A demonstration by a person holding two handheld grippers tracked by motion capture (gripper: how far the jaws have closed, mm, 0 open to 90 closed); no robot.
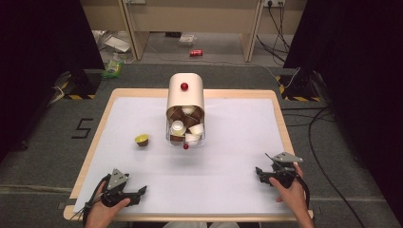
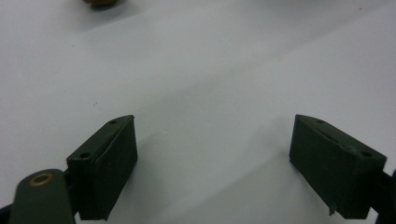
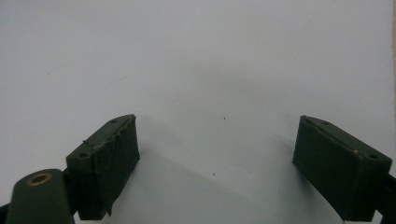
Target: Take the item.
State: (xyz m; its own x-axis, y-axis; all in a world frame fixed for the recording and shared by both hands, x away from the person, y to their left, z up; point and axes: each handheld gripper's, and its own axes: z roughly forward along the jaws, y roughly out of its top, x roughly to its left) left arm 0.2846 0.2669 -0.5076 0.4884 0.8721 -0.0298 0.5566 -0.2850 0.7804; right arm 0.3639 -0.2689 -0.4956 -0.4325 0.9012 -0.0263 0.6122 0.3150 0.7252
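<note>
The yellow-lidded capsule (image 1: 141, 139) sits alone on the white table mat (image 1: 228, 185), just left of the capsule dispenser (image 1: 186, 100) and apart from it. The dispenser stands at the middle of the far side of the mat, a cream rounded cover with a red knob (image 1: 184, 86) on top, its wire basket holding brown and white capsules; a second small red ball (image 1: 186, 147) shows at the foot of the basket.

Your left gripper (image 1: 139, 192) rests at the near left of the mat, well short of the capsule, and your right gripper (image 1: 259, 172) rests at the near right, farther still from it. Both have their jaws spread wide with nothing between them.

The high view gives you the whole layout, but the jaws there are small and dark, so their spread is hard to read. The left gripper view (image 2: 212, 156) settles it: the two black pads stand far apart over bare mat, and the capsule (image 2: 99, 2) appears as a blurred brownish shape cut off by the top edge. The right gripper view (image 3: 215, 158) shows the same wide gap over plain mat, with a thin strip of the wooden table edge (image 3: 393, 32) at the far right.

How many capsules the basket holds you cannot tell.
</note>
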